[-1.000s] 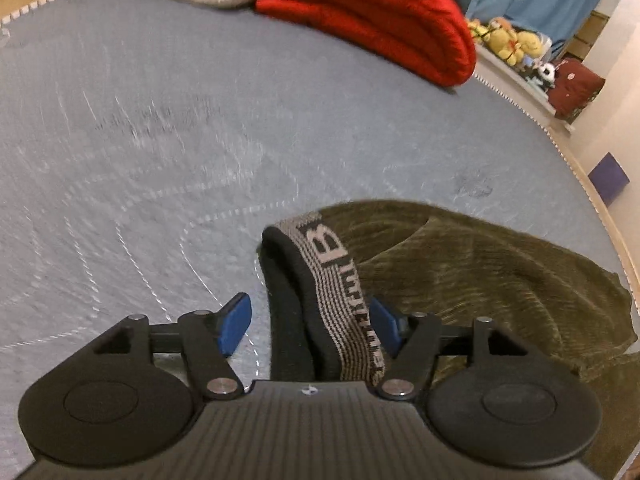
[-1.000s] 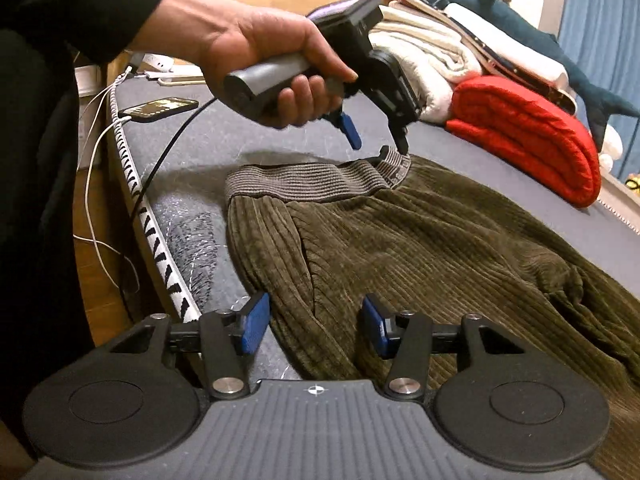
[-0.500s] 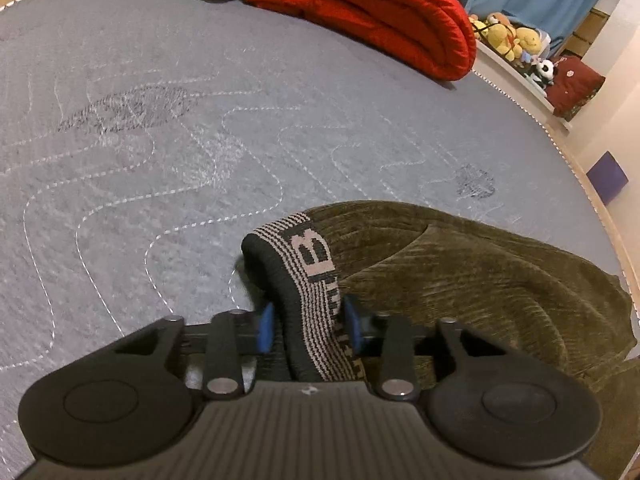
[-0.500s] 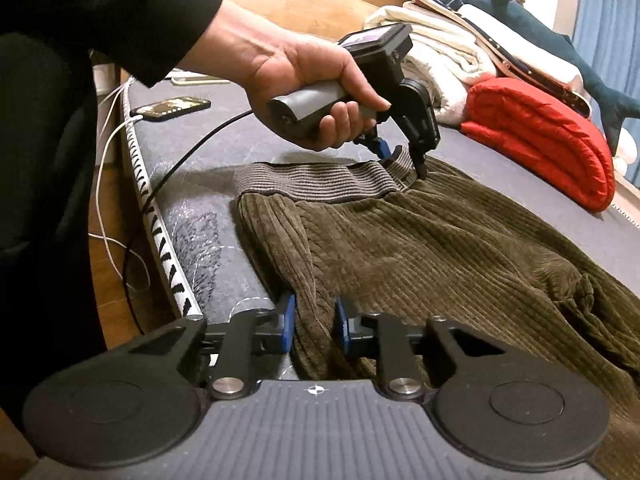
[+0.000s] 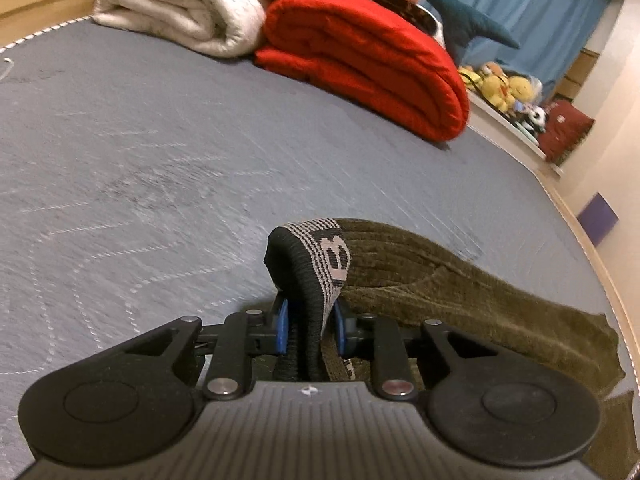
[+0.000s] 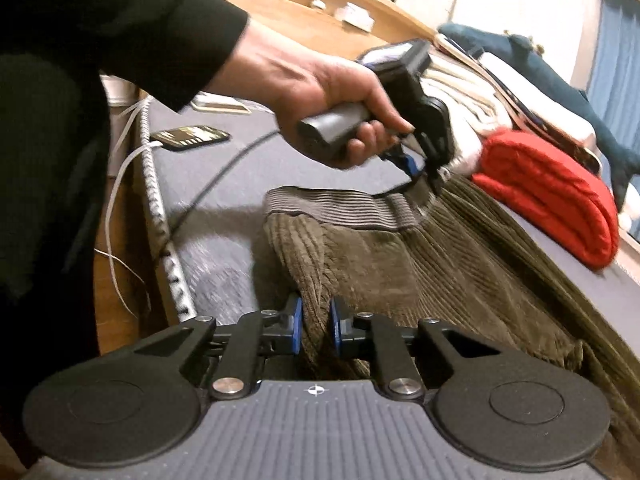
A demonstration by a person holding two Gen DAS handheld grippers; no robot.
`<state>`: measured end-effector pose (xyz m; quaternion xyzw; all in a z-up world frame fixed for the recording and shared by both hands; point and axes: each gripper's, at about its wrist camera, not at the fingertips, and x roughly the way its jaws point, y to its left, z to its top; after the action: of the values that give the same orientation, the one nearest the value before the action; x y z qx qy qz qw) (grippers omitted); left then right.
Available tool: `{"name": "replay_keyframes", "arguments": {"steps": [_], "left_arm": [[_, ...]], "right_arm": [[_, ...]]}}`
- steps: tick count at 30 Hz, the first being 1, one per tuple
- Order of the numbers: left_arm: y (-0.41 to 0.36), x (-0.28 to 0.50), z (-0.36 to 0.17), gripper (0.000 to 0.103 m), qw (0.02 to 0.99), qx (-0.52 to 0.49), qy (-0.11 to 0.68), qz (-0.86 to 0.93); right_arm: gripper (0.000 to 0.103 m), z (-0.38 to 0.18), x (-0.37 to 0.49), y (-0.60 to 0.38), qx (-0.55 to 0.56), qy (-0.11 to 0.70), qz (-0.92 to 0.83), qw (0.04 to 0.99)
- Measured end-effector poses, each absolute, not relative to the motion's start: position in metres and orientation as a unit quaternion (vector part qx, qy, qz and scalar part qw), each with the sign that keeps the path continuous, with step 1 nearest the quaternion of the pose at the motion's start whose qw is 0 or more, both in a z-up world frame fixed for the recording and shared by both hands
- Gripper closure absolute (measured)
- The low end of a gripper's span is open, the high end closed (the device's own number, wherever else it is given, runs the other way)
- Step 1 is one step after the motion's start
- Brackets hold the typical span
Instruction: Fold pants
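Bed (image 5: 168, 152): grey quilted mattress carrying everything; a red quilt (image 5: 372, 68) and a white blanket (image 5: 180, 8) are stacked along its far edge.
Pants (image 6: 440, 272): olive corduroy, spread from the near edge of the bed toward the far side, the waist end raised off the mattress, the legs trailing flat.
Left gripper (image 5: 308, 322): clamped on the waistband (image 5: 320, 264) at its far corner, black elastic bunched between the blue pads.
Right gripper (image 6: 314, 328): closed on a ridge of corduroy at the near side of the pants, below the waistband, close to the bed's edge.
Phone (image 6: 192, 136): on the near corner of the bed, its cable hanging over the side.
Risk: the right gripper seems to pinch only a thin fold, so it may slip as the waist is carried over; unequal lifting would skew the crease, and the cloth could slide off the near edge.
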<state>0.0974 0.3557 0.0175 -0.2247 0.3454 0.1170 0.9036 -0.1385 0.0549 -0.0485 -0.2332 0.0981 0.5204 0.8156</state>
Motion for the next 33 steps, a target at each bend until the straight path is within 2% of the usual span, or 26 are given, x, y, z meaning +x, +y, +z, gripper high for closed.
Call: {"name": "replay_keyframes", "arguments": {"steps": [5,7,8,9,11,14,17,20,21,25,29,33], "left_arm": [[0.355,0.098,0.009,0.073,0.897,-0.210,0.367,0.130],[0.346,0.096,0.013,0.064,0.901,-0.172,0.365,0.158],[0.343,0.093,0.017,0.062,0.905,-0.154,0.355,0.173],[0.340,0.090,0.024,0.061,0.911,-0.142,0.343,0.179],[0.336,0.084,0.033,0.061,0.919,-0.147,0.327,0.166],[0.319,0.078,0.041,0.061,0.931,-0.137,0.323,0.103],[0.302,0.079,0.032,0.066,0.930,-0.105,0.347,0.051],[0.303,0.091,-0.005,0.071,0.890,-0.078,0.443,0.077],[0.307,0.094,-0.017,0.080,0.875,-0.076,0.470,0.091],[0.316,0.089,-0.002,0.079,0.880,-0.120,0.448,0.101],[0.325,0.082,0.016,0.078,0.893,-0.157,0.408,0.104],[0.327,0.080,0.023,0.078,0.901,-0.173,0.384,0.104]], "right_arm": [[0.087,-0.049,-0.139,0.070,-0.239,0.103,0.515,0.817],[0.079,-0.051,-0.131,0.072,-0.242,0.137,0.514,0.812],[0.074,-0.052,-0.131,0.071,-0.242,0.138,0.510,0.814],[0.062,-0.051,-0.133,0.067,-0.239,0.130,0.504,0.820],[0.046,-0.046,-0.136,0.057,-0.228,0.117,0.497,0.829],[0.046,-0.039,-0.132,0.035,-0.194,0.120,0.485,0.844],[0.046,-0.040,-0.118,0.014,-0.159,0.146,0.457,0.863],[0.046,-0.045,-0.096,-0.006,-0.123,0.192,0.421,0.878],[0.046,-0.048,-0.088,-0.013,-0.111,0.211,0.408,0.881],[0.046,-0.064,-0.059,-0.041,-0.087,0.308,0.360,0.877],[0.046,-0.052,-0.054,-0.074,-0.062,0.326,0.363,0.871],[0.044,-0.009,-0.035,-0.109,-0.033,0.313,0.366,0.876]]}}
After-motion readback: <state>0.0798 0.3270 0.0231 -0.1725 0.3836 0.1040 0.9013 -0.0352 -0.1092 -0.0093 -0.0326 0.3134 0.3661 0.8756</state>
